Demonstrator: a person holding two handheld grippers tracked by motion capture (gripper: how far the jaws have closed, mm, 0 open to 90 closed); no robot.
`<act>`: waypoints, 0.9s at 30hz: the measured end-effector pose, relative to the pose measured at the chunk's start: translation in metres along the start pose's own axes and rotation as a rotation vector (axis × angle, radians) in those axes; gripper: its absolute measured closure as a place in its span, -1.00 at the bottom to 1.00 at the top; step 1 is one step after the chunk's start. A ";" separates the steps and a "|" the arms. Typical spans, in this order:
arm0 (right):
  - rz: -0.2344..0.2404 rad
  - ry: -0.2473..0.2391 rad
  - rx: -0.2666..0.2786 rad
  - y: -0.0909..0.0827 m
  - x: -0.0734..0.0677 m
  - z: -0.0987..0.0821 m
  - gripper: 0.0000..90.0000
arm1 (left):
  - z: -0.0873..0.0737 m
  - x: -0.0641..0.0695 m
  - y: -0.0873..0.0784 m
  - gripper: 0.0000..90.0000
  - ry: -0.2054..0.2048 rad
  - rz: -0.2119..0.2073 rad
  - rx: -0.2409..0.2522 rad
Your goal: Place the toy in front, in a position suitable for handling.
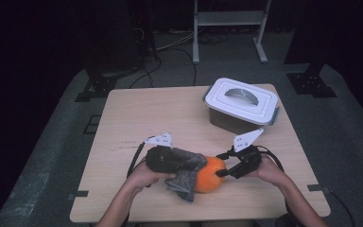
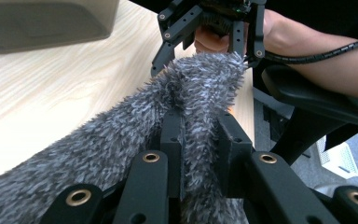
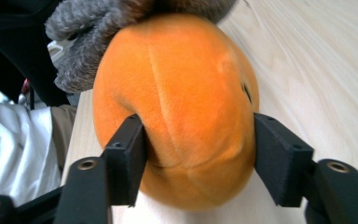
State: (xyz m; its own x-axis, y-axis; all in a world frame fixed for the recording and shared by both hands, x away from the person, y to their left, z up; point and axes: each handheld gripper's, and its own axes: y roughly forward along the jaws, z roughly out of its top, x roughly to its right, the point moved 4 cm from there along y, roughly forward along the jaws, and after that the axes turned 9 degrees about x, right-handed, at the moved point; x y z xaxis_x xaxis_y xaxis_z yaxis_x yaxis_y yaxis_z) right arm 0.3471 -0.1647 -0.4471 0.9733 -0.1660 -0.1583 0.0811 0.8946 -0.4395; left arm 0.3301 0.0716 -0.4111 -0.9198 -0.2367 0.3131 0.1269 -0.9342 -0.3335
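**Grey cloth and orange plush near the front edge of the tabletop**

Lying near the front edge of the tabletop point(image 1: 137, 113), a little right of its middle: an orange plush ball point(image 1: 210, 174), with a shaggy grey cloth point(image 1: 187, 176) draped against its left side and touching it. Clenching on that grey cloth: the left hand-held gripper point(image 1: 191, 163), its jaws nearly together with a fold of the pile pinched between them, as seen up close in the left gripper view, where the cloth point(image 2: 121, 135) is rising from between the black jaws and spreading toward the lower left. Reaching in from the right: the right hand-held gripper point(image 1: 219, 164), its jaws straddling the orange plush ball point(image 3: 177, 107), one jaw on each flank. Pressing into the soft surface on the near flank, where the plush is dimpling around the pad; just touching or a hair apart on the other flank, hard to tell which. Grasping the ball lightly at most, with the jaws standing wide. Showing above the ball in the right gripper view: the grey cloth point(image 3: 98, 28) overlapping its top. Standing well apart toward the back right corner of the tabletop: a lidded white container point(image 1: 242, 100), closed, with a curved handle on its lid.
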 end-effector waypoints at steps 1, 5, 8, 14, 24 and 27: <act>-0.006 0.011 -0.006 -0.002 -0.002 -0.002 -0.22 | 0.000 0.002 0.002 0.68 -0.002 -0.003 -0.004; -0.028 0.019 -0.032 -0.007 -0.014 -0.005 -0.33 | -0.002 0.006 0.007 0.68 -0.002 0.005 -0.004; -0.028 0.033 -0.011 -0.009 -0.018 -0.002 -0.35 | -0.005 0.008 0.005 0.68 -0.012 -0.004 0.002; 0.008 -0.020 -0.015 0.006 -0.024 -0.001 -0.21 | -0.010 0.015 -0.001 0.67 0.009 -0.009 -0.036; 0.044 -0.063 -0.013 0.014 -0.038 0.005 -0.26 | -0.010 0.013 -0.002 0.67 0.024 0.011 -0.052; 0.034 0.006 0.021 0.007 -0.034 0.008 -0.41 | -0.019 0.018 -0.001 0.67 0.017 -0.028 -0.072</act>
State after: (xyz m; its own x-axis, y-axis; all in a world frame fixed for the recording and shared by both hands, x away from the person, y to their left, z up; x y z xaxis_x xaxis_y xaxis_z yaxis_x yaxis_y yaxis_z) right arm 0.3165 -0.1501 -0.4380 0.9744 -0.1374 -0.1780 0.0523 0.9083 -0.4151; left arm 0.3064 0.0728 -0.4218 -0.9287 -0.2057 0.3086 0.0744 -0.9186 -0.3882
